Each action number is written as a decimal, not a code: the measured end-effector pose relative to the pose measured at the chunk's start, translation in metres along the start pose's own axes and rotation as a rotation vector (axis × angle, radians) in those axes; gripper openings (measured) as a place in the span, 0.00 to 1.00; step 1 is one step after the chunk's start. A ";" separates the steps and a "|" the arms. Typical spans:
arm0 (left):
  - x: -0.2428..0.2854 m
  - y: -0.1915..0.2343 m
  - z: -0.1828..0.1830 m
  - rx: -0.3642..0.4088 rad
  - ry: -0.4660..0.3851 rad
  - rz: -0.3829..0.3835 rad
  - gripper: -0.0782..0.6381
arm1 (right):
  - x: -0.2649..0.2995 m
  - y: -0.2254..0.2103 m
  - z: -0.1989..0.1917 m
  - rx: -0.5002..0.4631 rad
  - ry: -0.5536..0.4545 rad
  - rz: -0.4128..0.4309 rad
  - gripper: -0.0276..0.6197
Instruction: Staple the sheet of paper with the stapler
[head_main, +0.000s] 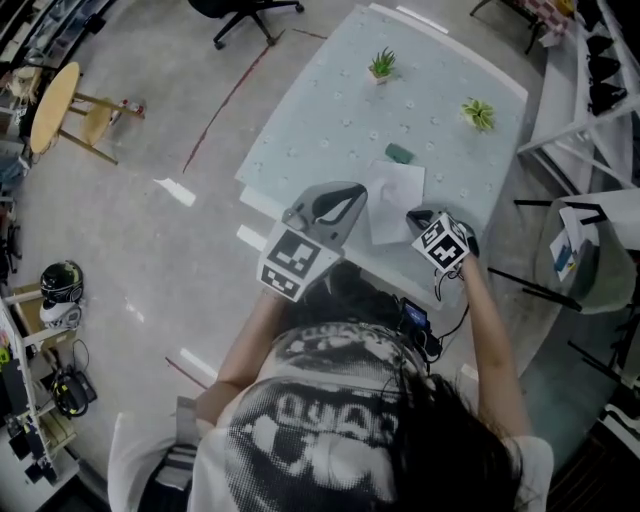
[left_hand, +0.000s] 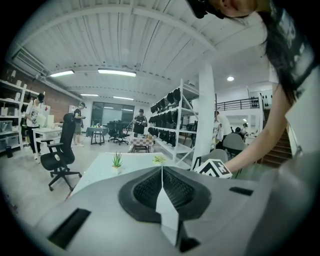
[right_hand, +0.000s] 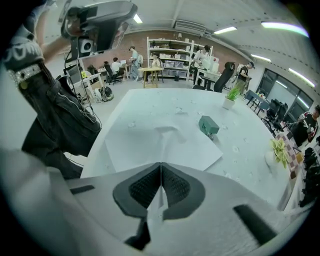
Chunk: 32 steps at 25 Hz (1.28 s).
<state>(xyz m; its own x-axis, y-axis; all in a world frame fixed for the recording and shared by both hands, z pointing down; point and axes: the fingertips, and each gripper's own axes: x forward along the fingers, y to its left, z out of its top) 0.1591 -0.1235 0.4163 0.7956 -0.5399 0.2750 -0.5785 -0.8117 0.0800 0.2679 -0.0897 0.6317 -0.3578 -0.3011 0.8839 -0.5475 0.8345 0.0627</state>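
Lying white, sheet (right_hand: 160, 142) humped mid-page, green stapler (right_hand: 208, 125) beside corner; left hand-held gripper (left_hand: 161, 172), right hand-held gripper (right_hand: 161, 170) closed, empty.

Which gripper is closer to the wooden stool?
Left. The left gripper hangs over the near edge of the table, with the stool across the floor to its left. The right gripper is farther right, over the paper.
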 end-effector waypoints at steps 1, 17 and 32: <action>-0.001 -0.001 0.000 0.000 -0.001 0.010 0.12 | 0.000 -0.001 -0.001 -0.012 0.001 0.004 0.05; -0.015 0.010 -0.006 -0.020 0.004 0.110 0.12 | 0.002 -0.025 -0.020 -0.215 0.089 0.128 0.05; -0.004 0.017 -0.010 -0.037 0.022 0.116 0.12 | -0.001 -0.068 -0.044 -0.306 0.186 0.112 0.15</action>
<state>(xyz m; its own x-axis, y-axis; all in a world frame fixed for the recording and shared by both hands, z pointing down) 0.1440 -0.1332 0.4267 0.7188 -0.6245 0.3055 -0.6732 -0.7349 0.0819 0.3386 -0.1257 0.6469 -0.2436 -0.1349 0.9604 -0.2511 0.9653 0.0719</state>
